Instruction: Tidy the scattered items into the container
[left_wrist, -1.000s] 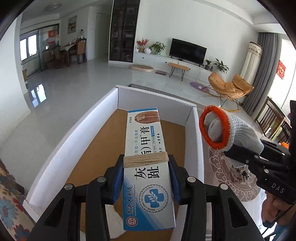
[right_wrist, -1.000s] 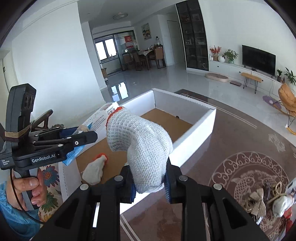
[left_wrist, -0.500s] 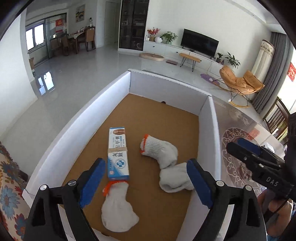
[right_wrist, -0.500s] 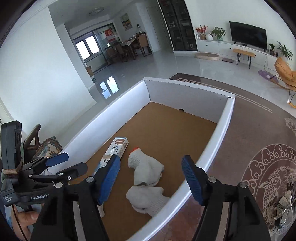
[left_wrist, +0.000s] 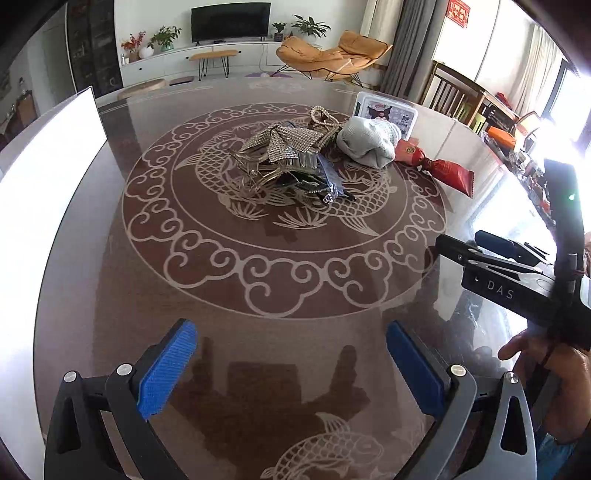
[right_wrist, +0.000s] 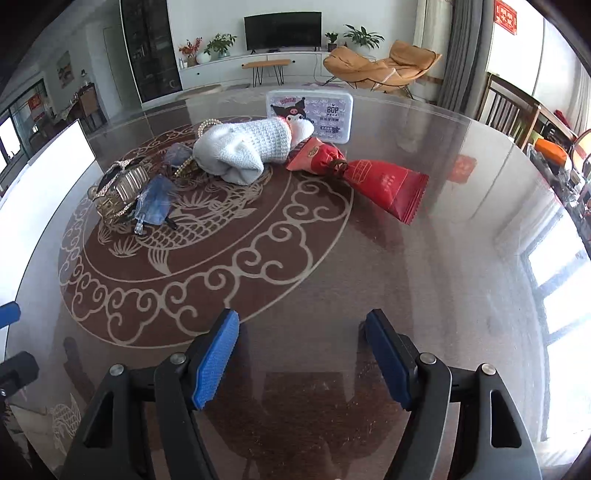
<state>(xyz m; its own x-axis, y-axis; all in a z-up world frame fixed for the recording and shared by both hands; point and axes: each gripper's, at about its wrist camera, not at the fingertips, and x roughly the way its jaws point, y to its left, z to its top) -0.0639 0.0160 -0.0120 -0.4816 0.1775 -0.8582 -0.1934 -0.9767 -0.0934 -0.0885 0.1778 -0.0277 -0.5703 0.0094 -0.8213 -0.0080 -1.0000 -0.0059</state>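
Note:
Both grippers are open and empty above the round glass table (left_wrist: 258, 332). My left gripper (left_wrist: 291, 365) faces a pile in the table's middle: sparkly hair clips (left_wrist: 280, 151), a white knit glove (left_wrist: 367, 140), a red snack packet (left_wrist: 450, 173) and a white plastic case (left_wrist: 388, 110). My right gripper (right_wrist: 301, 354) sees the same glove (right_wrist: 243, 147), red packet (right_wrist: 384, 184), case (right_wrist: 310, 114) and clips (right_wrist: 122, 192) farther off. The white box wall (left_wrist: 44, 173) stands at the left edge; it also shows in the right wrist view (right_wrist: 44, 184). The right gripper shows in the left wrist view (left_wrist: 476, 247).
Blue-tinted clips (right_wrist: 155, 199) lie beside the sparkly ones. Wooden chairs (left_wrist: 454, 96) stand past the table's far right rim. An orange lounge chair (left_wrist: 332, 55) and a TV cabinet (left_wrist: 207, 59) are in the room behind.
Both grippers let go of the cream box and the glove into the box. They then swung right, away from the box, and now face the pile on the table.

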